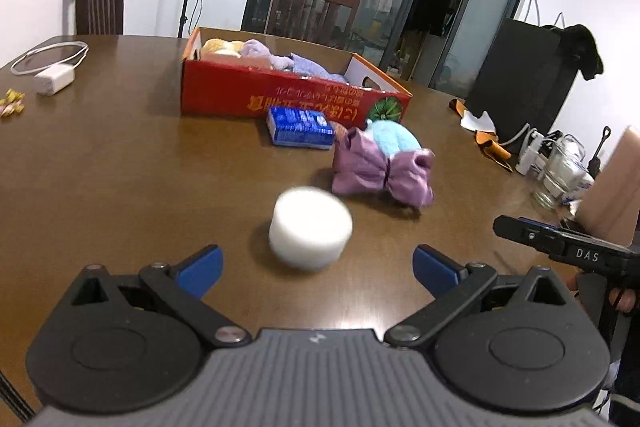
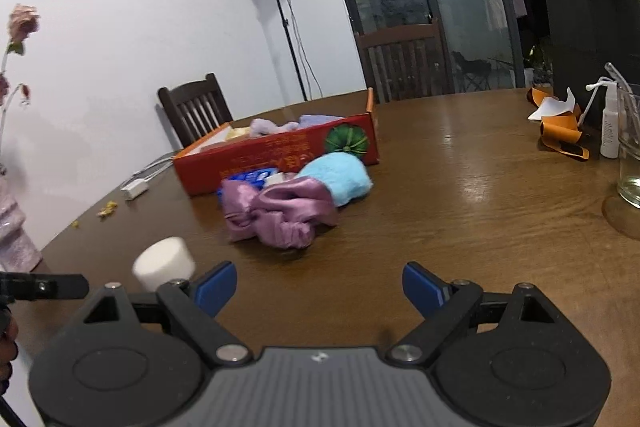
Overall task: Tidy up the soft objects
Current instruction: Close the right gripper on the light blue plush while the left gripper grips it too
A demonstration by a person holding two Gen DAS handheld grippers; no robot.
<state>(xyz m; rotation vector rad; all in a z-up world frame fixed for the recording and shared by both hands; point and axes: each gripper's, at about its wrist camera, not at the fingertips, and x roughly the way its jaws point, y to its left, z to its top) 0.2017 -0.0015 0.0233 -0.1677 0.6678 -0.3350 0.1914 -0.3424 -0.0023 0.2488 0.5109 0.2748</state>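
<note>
Soft things lie in the middle of your table (image 1: 120, 167). The white foam puck (image 1: 310, 229) sits alone, just in front of your left claw (image 1: 318, 265), whose blue fingers (image 1: 202, 267) stand wide apart with nothing between them. The purple bow (image 1: 382, 171) lies a little farther in, touching the blue fluffy thing (image 1: 396, 139). Behind them the blue packet (image 1: 300, 127) rests against the red box (image 1: 288, 93), which holds more soft things and stands toward the far edge. Your right claw (image 2: 318, 289) is open too and holds nothing; the bow lies ahead of it, well apart. A white charger (image 1: 54, 79) lies near the left edge.
</note>
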